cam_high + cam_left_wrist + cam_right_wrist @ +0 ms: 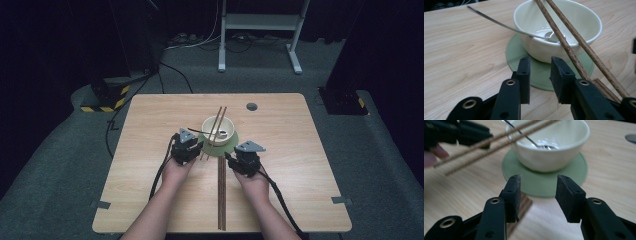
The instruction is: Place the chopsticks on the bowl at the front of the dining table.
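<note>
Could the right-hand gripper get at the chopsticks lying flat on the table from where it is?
Probably yes. The right gripper hangs just over the near end of the flat chopsticks, jaws apart with nothing between them, and only bare table around.

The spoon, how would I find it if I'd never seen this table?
Look at the middle of the wooden table for the cream bowl on a round green mat. The spoon lies in that bowl, its handle sticking out over the rim. It is thin, shiny metal, unlike the brown wooden chopsticks across the bowl.
</note>
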Action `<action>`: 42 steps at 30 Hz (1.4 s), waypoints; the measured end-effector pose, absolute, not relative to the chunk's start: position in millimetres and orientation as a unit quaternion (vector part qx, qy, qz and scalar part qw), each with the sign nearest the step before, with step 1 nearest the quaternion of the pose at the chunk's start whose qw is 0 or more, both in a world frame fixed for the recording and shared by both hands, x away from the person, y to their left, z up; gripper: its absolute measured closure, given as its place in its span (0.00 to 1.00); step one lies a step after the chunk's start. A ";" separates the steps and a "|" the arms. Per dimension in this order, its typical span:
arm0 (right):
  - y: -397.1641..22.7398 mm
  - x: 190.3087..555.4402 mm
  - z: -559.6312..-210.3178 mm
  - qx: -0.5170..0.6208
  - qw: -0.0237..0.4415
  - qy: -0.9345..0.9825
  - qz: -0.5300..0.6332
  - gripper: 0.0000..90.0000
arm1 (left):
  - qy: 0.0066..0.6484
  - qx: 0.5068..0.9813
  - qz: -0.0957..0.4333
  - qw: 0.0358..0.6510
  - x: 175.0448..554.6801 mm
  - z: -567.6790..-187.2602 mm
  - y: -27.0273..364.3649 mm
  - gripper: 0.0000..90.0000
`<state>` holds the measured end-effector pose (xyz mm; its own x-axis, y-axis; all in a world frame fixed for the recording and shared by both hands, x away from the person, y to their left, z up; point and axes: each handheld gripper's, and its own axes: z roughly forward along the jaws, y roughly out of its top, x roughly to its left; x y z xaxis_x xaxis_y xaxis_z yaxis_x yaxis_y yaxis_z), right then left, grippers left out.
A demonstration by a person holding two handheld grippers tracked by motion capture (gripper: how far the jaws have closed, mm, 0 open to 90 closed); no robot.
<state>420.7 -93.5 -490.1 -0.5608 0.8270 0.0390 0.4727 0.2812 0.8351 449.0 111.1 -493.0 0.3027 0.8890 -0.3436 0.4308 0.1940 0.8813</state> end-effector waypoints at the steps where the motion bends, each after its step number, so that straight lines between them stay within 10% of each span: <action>1: -85.1 424.9 -489.7 0.412 0.225 0.776 0.421 0.64 | 0.550 0.600 0.208 0.542 448.6 -494.2 108.4 0.78; 42: -82.5 437.9 -484.9 0.398 0.257 0.772 0.424 0.83 | 0.536 0.612 0.190 0.549 443.6 -491.5 71.9 0.77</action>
